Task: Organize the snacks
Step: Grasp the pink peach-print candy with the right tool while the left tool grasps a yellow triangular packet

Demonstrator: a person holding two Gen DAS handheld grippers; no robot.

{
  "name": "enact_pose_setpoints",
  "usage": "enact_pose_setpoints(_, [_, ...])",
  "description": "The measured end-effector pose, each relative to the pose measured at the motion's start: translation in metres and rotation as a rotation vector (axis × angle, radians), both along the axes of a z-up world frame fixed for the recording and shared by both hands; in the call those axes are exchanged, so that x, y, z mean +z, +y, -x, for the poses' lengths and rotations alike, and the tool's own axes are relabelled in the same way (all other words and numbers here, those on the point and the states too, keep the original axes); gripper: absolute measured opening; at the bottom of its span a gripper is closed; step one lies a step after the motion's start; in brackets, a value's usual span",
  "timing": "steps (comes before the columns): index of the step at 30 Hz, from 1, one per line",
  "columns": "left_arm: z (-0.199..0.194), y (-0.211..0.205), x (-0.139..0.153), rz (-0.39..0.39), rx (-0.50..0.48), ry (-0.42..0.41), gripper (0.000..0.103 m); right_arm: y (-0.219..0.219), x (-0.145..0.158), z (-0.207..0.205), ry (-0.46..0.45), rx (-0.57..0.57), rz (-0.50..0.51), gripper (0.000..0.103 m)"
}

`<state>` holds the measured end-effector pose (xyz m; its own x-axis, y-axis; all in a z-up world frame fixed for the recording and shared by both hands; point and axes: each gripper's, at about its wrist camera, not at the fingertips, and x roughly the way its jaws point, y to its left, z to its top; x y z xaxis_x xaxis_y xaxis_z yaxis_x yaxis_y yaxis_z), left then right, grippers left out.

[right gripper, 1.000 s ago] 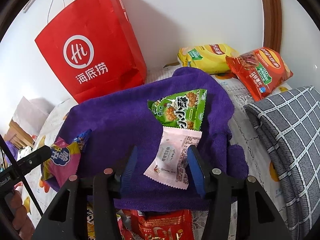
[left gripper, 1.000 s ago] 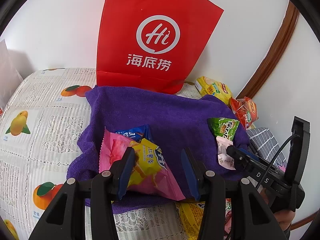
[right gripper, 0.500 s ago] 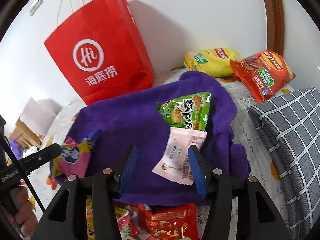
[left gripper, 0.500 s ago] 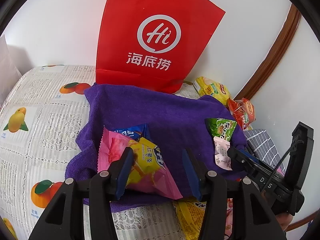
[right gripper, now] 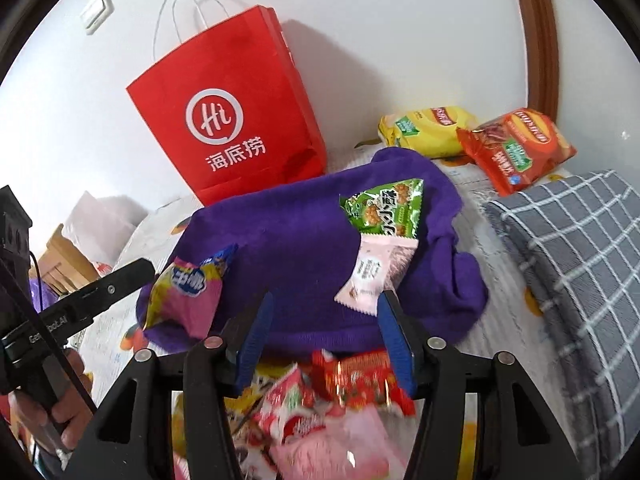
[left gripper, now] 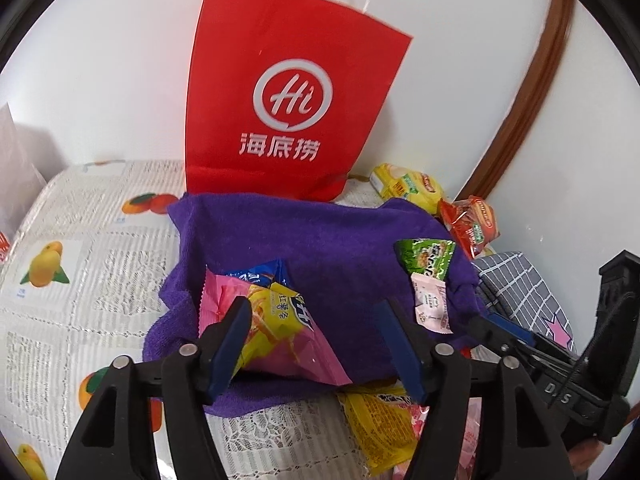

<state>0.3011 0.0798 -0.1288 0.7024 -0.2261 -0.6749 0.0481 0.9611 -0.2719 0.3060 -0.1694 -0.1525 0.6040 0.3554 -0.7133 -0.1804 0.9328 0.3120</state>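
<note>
Both grippers hang open and empty over the purple towel: the pink chip bag lies just ahead of the left gripper, its length running toward the camera; the right gripper hovers near the pale pink packet.

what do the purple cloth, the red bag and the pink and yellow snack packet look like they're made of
Purple cloth: soft matte fabric, probably microfibre towel, given its fuzzy nap and rumpled edges. Red bag: likely stiff paper, matte, standing upright with sharp creases and thin string handles. Pink and yellow snack packet: glossy plastic film, with light glare and a serrated sealed edge.
</note>
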Motion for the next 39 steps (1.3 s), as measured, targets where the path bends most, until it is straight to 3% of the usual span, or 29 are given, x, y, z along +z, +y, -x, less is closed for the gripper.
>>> enact_pose_setpoints(2, [0.008, 0.001, 0.0, -0.011, 0.003, -0.02, 0.068, -0.004, 0.005, 0.012, -0.002, -0.003, 0.003, 0.063])
enact_pose_setpoints(8, [0.027, 0.008, -0.01, 0.001, 0.006, -0.012, 0.068, -0.019, 0.01, 0.049, 0.016, -0.04, 0.043, 0.065])
enact_pose_setpoints(17, [0.053, 0.019, -0.027, 0.072, -0.023, 0.031, 0.068, -0.026, -0.011, 0.086, 0.084, -0.053, 0.082, 0.067])
enact_pose_setpoints(23, [0.054, 0.019, -0.031, 0.078, -0.031, 0.041, 0.068, -0.012, -0.034, 0.087, 0.139, 0.023, 0.142, 0.071])
enact_pose_setpoints(28, [0.052, 0.013, -0.039, 0.11, -0.064, 0.078, 0.068, -0.007, -0.038, 0.079, 0.133, 0.039, 0.178, 0.076])
enact_pose_setpoints(34, [0.053, 0.003, -0.04, 0.067, -0.083, 0.072, 0.068, 0.011, -0.048, 0.063, 0.146, 0.103, 0.26, 0.077])
enact_pose_setpoints(39, [0.051, 0.007, -0.043, 0.099, -0.076, 0.094, 0.068, 0.021, -0.053, 0.061, 0.145, 0.142, 0.274, 0.077])
